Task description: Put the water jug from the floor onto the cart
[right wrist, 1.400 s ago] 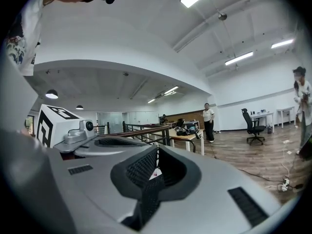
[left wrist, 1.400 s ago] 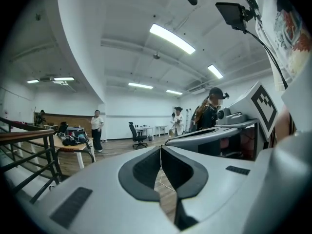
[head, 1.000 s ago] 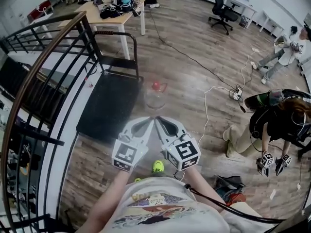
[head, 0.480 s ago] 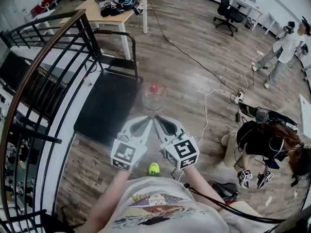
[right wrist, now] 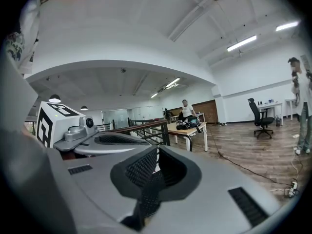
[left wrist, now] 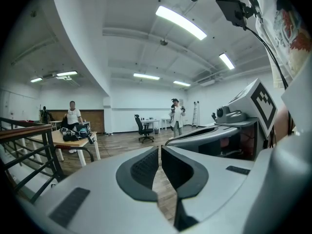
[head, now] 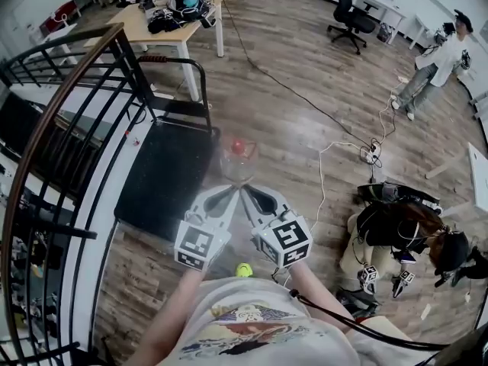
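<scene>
Held side by side before the chest, left gripper [head: 225, 198] and right gripper [head: 261, 198], both jaws pressed together and empty, pointing toward the clear, red-capped water jug [head: 238, 158] upright on the floor [head: 305, 75] just beside the black cart [head: 164, 170], likely readied for a two-sided lift.

Bright, even light from ceiling strip lamps [left wrist: 180, 22]. Heavy fisheye bend, dark vignette at edges. Mild sheen on wood floor [head: 305, 124]. Head view hazy mid-frame, water jug [head: 238, 158] washed out. Gripper views: close foreground soft.
</scene>
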Demonstrator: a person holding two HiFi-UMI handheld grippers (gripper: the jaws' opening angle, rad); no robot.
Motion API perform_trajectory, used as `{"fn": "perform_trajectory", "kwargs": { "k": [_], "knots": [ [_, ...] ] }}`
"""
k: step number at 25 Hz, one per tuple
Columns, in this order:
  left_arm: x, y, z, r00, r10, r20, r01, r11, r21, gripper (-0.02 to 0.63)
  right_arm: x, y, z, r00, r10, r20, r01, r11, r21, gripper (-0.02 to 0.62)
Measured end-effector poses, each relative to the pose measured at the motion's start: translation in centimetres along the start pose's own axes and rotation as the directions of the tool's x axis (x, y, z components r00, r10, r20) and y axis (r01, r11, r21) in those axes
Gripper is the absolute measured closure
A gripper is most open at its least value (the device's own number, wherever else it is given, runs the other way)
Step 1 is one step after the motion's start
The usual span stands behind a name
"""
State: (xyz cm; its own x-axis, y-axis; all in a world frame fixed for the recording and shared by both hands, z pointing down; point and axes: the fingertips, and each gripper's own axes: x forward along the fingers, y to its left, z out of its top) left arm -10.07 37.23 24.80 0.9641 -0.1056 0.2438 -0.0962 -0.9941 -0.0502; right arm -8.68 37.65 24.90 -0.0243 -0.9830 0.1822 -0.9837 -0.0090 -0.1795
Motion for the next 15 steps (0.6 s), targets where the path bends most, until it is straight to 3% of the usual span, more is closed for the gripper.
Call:
{"fn": "perform_trajectory", "kwargs": {
  "k": [15],
  "knots": [
    [7.0, 12.0, 1.4, 0.997, -0.073, -0.02, 0.073, 0.997, 0.011, 0.592, 12.0, -5.5, 3.7, 0.998, -0.057, -0.041, 0.057, 0.998, -0.004, 0.572]
  ]
}}
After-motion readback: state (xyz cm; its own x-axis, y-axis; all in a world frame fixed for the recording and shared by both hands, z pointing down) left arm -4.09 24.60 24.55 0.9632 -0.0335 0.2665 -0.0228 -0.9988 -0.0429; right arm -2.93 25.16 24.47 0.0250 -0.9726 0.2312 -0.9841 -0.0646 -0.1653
